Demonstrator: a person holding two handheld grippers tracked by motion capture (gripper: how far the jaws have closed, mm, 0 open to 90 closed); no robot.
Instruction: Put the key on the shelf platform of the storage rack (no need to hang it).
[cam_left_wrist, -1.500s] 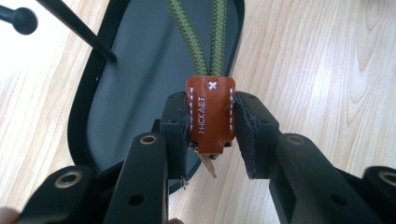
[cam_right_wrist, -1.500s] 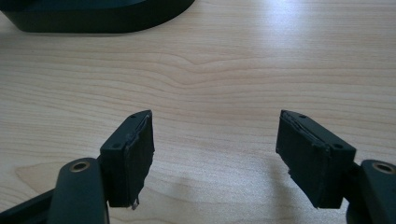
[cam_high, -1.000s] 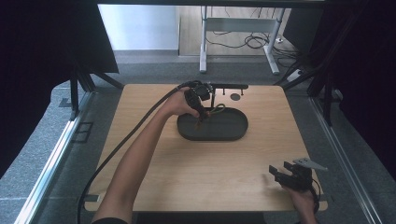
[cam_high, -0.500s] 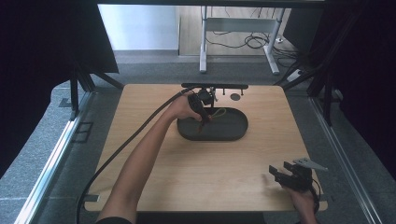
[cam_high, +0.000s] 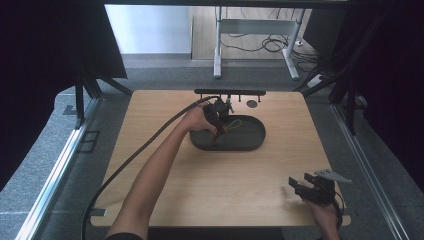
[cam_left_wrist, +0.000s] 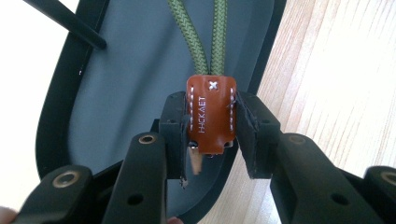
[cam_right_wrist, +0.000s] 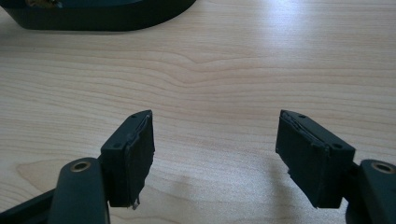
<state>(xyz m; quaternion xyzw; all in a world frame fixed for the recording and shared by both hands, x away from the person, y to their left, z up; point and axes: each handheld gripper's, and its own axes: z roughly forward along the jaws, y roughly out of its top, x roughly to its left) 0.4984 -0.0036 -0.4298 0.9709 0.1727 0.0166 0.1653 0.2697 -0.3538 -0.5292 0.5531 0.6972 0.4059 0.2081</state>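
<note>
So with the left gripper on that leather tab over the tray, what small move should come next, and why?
Probably a short lift. The left gripper is shut on the brown leather tab, and its green cord trails across the dark tray. The right gripper is open near the table's front edge.

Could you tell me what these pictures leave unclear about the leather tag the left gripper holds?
- Brown leather tag, left gripper view: lower end hidden behind the gripper pads.
- Green cord: cut off by the top edge.
- High view: tag too small beside the left gripper over the dark tray.
</note>
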